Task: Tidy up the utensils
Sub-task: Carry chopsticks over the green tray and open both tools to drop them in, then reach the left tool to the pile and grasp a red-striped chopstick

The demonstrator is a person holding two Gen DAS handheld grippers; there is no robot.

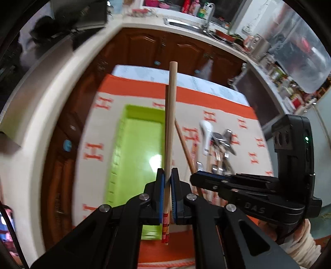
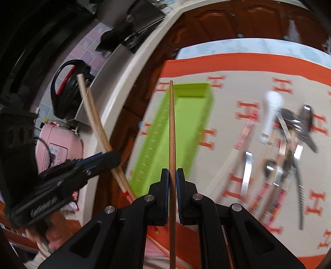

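Chopsticks fill both your grippers: left gripper point(image 1: 167, 175) pinches a pale pair point(image 1: 170, 115), right gripper point(image 2: 172, 175) clamps a darker chopstick point(image 2: 172, 132), above the green tray point(image 1: 135, 144)

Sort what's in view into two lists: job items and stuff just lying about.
Job items: green tray; pale chopsticks in the left gripper; brown chopstick in the right gripper; utensil pile.

Lying about: pink appliance; sink; bottles; black kettle.
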